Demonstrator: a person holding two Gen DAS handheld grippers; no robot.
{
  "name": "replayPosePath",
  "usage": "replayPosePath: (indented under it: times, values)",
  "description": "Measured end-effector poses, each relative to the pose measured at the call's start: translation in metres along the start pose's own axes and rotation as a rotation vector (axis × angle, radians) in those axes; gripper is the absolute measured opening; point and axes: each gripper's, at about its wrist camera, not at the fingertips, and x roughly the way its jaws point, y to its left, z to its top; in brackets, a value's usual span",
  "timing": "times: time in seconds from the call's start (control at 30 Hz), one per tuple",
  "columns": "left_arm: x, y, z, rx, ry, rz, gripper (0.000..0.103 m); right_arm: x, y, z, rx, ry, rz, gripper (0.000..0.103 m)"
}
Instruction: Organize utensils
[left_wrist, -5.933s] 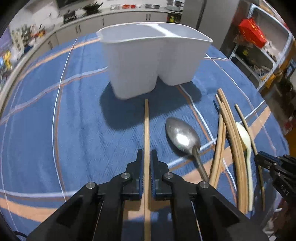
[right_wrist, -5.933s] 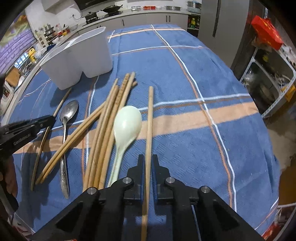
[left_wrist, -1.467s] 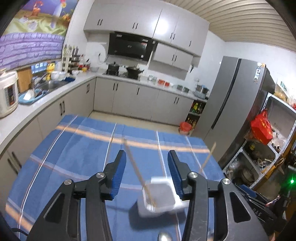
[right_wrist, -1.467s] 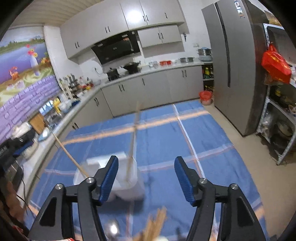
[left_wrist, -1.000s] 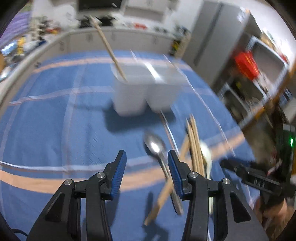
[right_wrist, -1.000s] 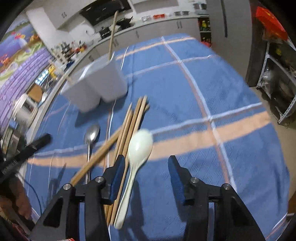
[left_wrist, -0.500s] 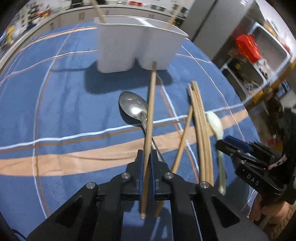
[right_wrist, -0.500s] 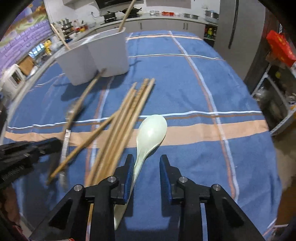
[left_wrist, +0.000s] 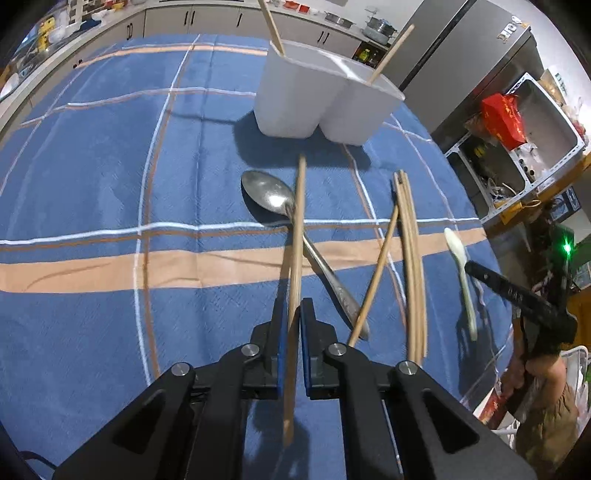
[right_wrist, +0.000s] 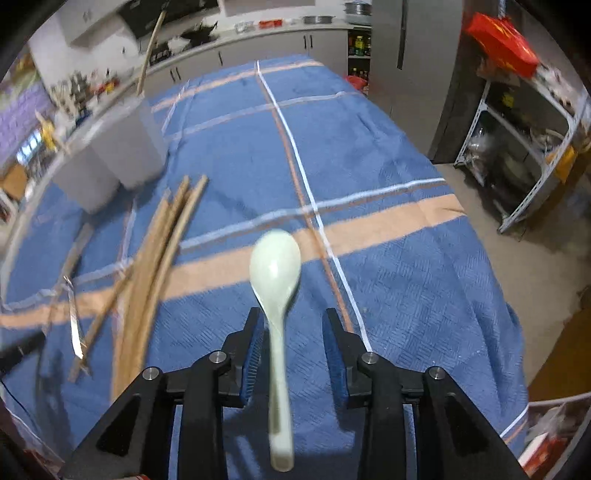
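Note:
My left gripper (left_wrist: 292, 314) is shut on a wooden chopstick (left_wrist: 298, 229) that points toward the white two-part utensil holder (left_wrist: 325, 99). Two chopsticks stand in the holder. A metal spoon (left_wrist: 295, 229) lies under the held chopstick, with several loose chopsticks (left_wrist: 410, 258) to its right. My right gripper (right_wrist: 293, 325) is open with the handle of a pale green spoon (right_wrist: 275, 280) between its fingers, close to the left finger. The holder (right_wrist: 110, 155) and loose chopsticks (right_wrist: 155, 266) show blurred at the left of the right wrist view.
A blue checked cloth (left_wrist: 110, 184) covers the table. The table's right edge (right_wrist: 498, 280) drops to the floor by a metal shelf rack (right_wrist: 535, 147) and a fridge (right_wrist: 406, 55). Kitchen counters (left_wrist: 184, 14) run behind the table.
Both grippers dropped chopsticks into the holder and came back down. The left shut on another chopstick. The right has moved over the green spoon, its handle now between the open fingers.

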Motion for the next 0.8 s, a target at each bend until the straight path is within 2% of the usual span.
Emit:
replayPosePath:
  times: [0.13, 0.27, 0.37, 0.5, 0.67, 0.73, 0.8]
  values:
    - [-0.006, -0.004, 0.016, 0.004, -0.039, -0.017, 0.006, -0.003, 0.015, 0.016, -0.001, -0.023, 0.108, 0.036]
    - [0.008, -0.019, 0.045, 0.069, -0.064, 0.013, 0.006, 0.011, 0.041, 0.033, -0.031, -0.009, 0.183, 0.036]
    - [0.026, -0.030, 0.067, 0.115, -0.042, 0.011, 0.007, 0.025, 0.068, 0.040, -0.079, 0.008, 0.167, 0.035]
    - [0.056, -0.049, 0.087, 0.174, 0.005, 0.022, 0.006, 0.044, 0.083, 0.049, -0.114, 0.035, 0.123, 0.033]
    - [0.074, -0.075, 0.081, 0.242, 0.053, -0.055, 0.008, 0.055, 0.084, 0.055, -0.109, 0.043, 0.104, 0.033]
    - [0.085, -0.082, 0.077, 0.263, 0.084, -0.054, 0.008, 0.056, 0.085, 0.056, -0.115, 0.035, 0.094, 0.034]
    - [0.096, -0.088, 0.073, 0.283, 0.107, -0.025, 0.008, 0.062, 0.089, 0.053, -0.142, 0.053, 0.044, 0.042]
